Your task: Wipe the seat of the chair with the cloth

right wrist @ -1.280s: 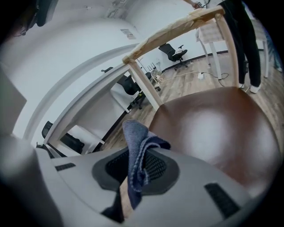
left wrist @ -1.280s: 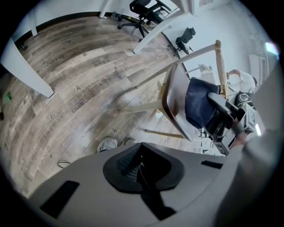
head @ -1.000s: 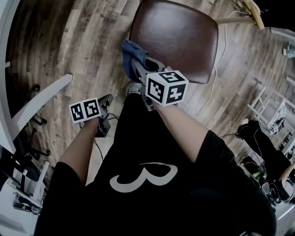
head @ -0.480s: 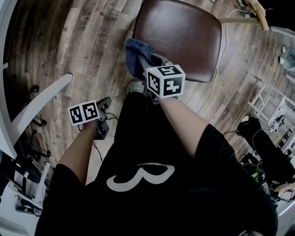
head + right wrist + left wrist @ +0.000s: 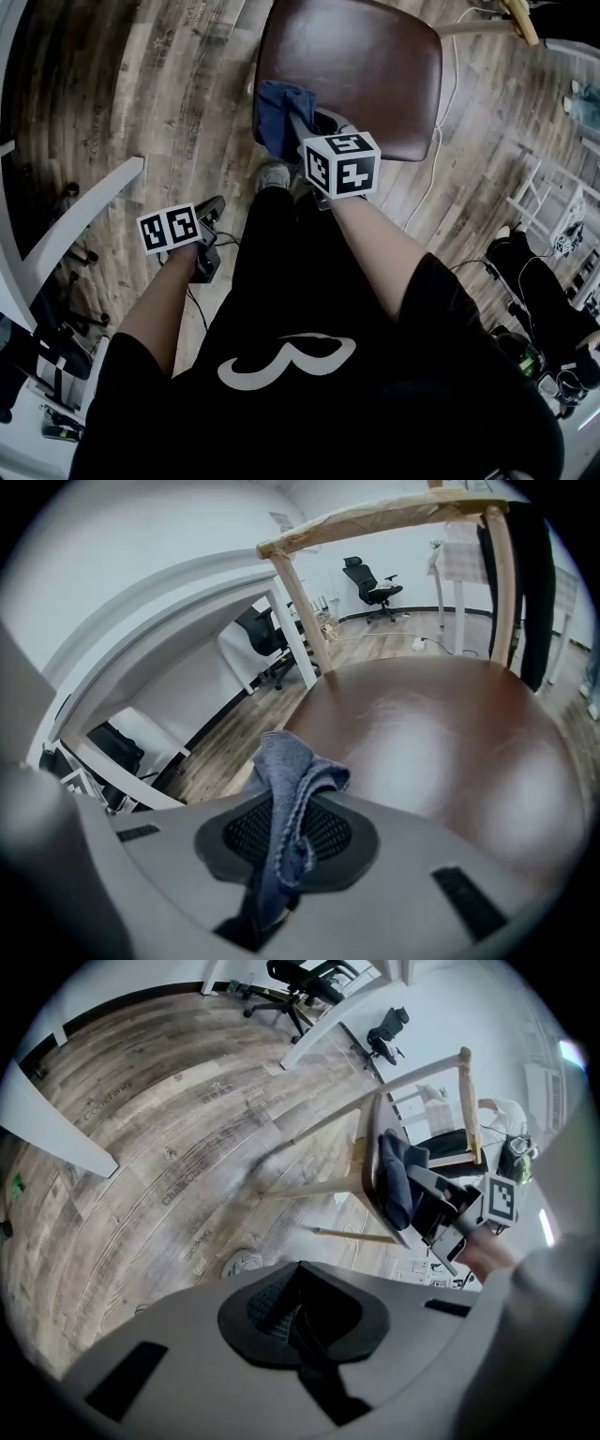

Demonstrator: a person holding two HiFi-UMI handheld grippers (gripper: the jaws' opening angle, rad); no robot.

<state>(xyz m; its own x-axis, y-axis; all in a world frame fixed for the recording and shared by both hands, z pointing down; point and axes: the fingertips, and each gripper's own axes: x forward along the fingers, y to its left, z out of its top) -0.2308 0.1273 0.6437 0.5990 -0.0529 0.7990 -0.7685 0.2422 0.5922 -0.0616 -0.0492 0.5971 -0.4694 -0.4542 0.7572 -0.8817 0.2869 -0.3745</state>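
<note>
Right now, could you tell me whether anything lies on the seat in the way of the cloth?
Nothing visible does. The right gripper holds the cloth at the seat's near left edge, and the brown surface beyond it is bare.

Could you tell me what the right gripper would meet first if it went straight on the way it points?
The right gripper would probably meet the brown chair seat, with the blue cloth pinched in its jaws touching first; depth is unclear.

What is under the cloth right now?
A near corner of the chair seat lies below the cloth, which the right tool grips. The cloth covers that corner, so contact cannot be confirmed.
</note>
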